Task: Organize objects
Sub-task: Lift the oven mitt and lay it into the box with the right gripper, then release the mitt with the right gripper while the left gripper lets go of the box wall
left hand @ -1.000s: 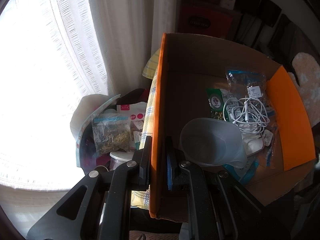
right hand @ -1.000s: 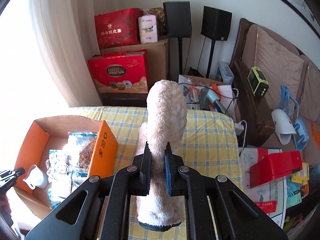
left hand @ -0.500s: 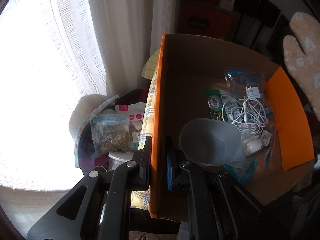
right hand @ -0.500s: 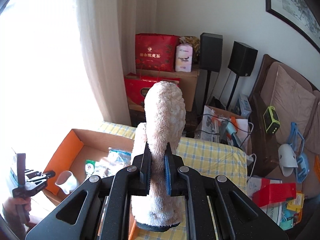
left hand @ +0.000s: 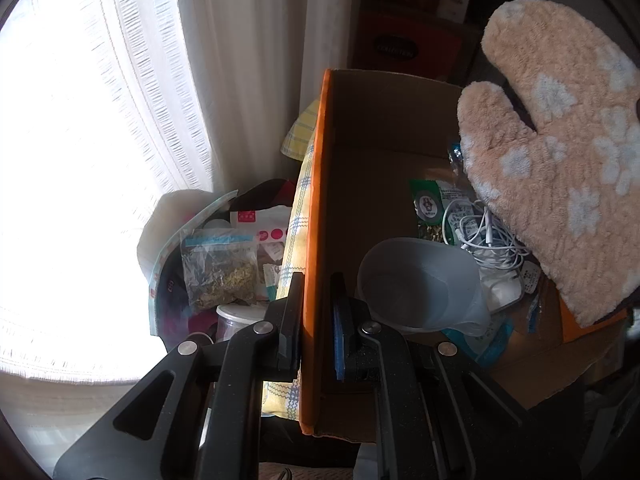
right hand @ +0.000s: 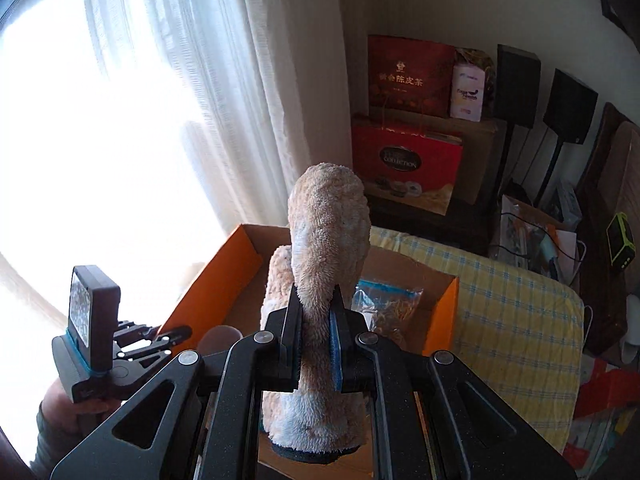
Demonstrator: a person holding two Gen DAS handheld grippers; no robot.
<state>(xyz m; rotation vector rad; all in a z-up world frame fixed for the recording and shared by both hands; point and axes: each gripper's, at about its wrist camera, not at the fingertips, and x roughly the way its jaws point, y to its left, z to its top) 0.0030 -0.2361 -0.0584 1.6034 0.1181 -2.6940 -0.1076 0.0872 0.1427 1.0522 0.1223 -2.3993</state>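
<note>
The right tongs (right hand: 314, 338) pinch a fluffy peach oven mitt (right hand: 326, 240) near its cuff, holding it upright over the open cardboard box (left hand: 384, 128). The left tongs (left hand: 316, 320) straddle the box's orange wall (left hand: 314, 216), closed to its thickness, apparently steadying it. Inside already lie a plastic funnel (left hand: 416, 280), tangled white earphones (left hand: 484, 236) and packets; the mitt is not yet released. More clutter sits beside the bed (right hand: 516, 300), so sorting seems unfinished.

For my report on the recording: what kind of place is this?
Probably a lived-in home, likely a living room: white curtains at a bright window, red gift boxes stacked in the corner, two black speakers on stands, and a yellow checked cloth under the cardboard box.
</note>
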